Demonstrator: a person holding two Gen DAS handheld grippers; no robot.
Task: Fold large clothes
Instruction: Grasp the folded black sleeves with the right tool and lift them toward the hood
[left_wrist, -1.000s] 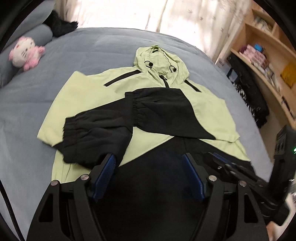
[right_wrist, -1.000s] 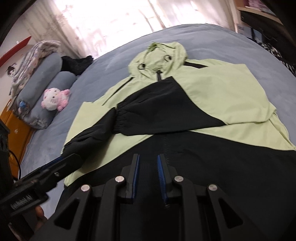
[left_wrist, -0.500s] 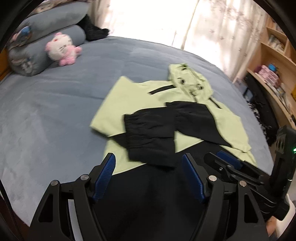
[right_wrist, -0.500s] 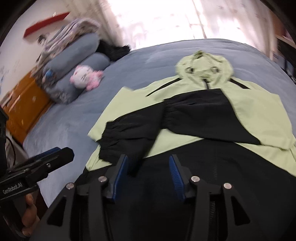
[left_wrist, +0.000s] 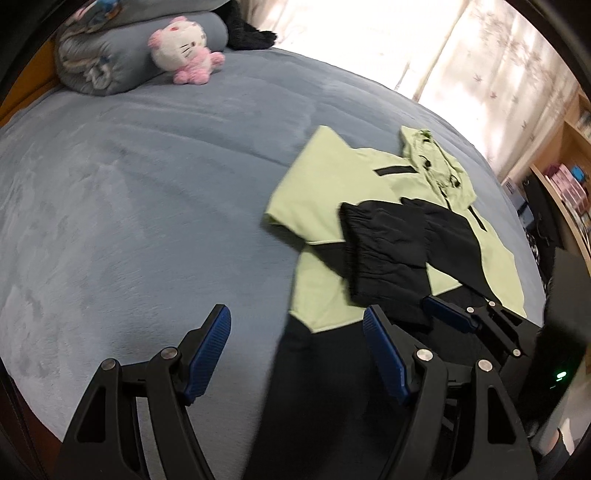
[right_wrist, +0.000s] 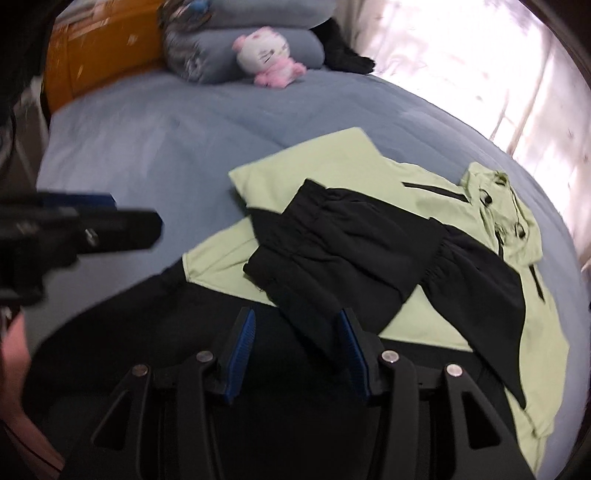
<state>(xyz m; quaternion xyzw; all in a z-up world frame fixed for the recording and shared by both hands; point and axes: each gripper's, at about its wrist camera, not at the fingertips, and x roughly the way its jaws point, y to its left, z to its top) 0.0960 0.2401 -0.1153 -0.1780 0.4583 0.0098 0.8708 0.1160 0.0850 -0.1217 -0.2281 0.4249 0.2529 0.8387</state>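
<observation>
On the blue bed (left_wrist: 155, 192), the green-and-black jacket (left_wrist: 332, 206) lies flat with sleeves folded in; left gripper (left_wrist: 295, 354) fingers released over its hem corner, right gripper (right_wrist: 295, 347) fingers released above the dark hem.

The jacket (left_wrist: 332, 206) is thin woven cloth, pale green and black, smooth and matt. The bed (left_wrist: 147, 192) carries a grey-blue plush cover with a soft brushed nap. The plush toy (left_wrist: 183, 48) is fuzzy pile. Each gripper, left gripper (left_wrist: 295, 354) and right gripper (right_wrist: 295, 350), is matt black plastic with ribbed blue pads (left_wrist: 207, 354) and bright metal pins.
</observation>
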